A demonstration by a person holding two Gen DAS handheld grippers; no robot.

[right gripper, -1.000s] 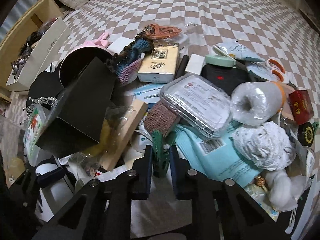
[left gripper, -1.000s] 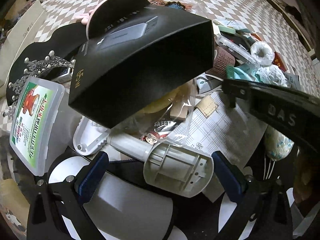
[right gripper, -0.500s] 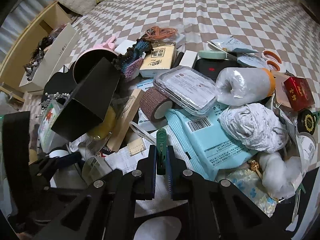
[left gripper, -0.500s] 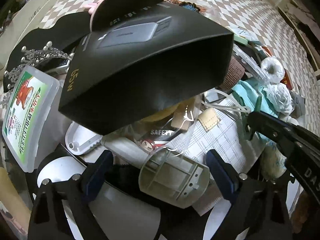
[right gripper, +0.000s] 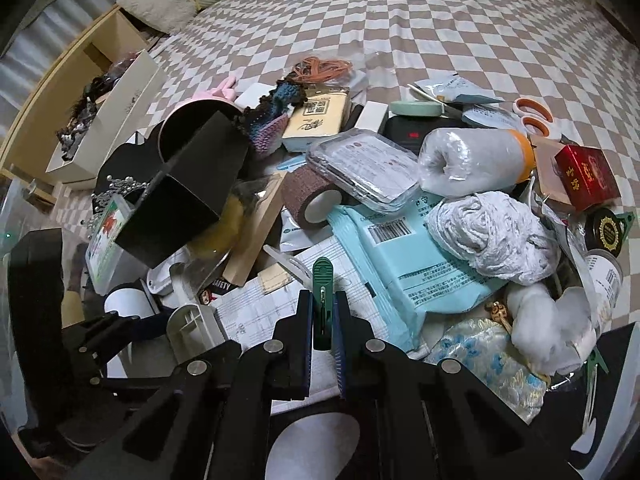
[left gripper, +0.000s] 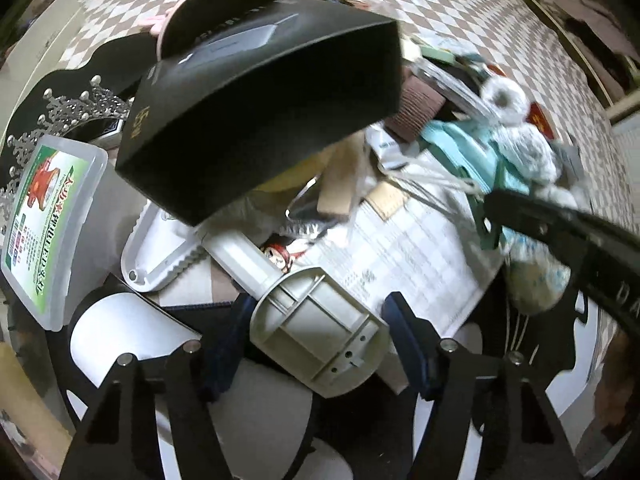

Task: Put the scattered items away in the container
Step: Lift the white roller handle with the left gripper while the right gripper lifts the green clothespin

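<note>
Clutter mostly remains: right gripper (right gripper: 323, 334) clamps a green plastic clothes peg (right gripper: 322, 280); left gripper (left gripper: 318, 328) jaws are closing around a grey ribbed plastic cylinder (left gripper: 320, 332), pads seemingly not yet pressing.

A black box (left gripper: 260, 112) covers much of the pile in the left wrist view, hiding most of a yellow item (left gripper: 296, 176) beneath it. The teal pack (left gripper: 460, 148) and white yarn (left gripper: 524, 148) at right are motion-blurred. In the right wrist view, the green clip (right gripper: 322, 300) is half hidden between closed pads, and small print on the clear case (right gripper: 368, 164) is unreadable.
</note>
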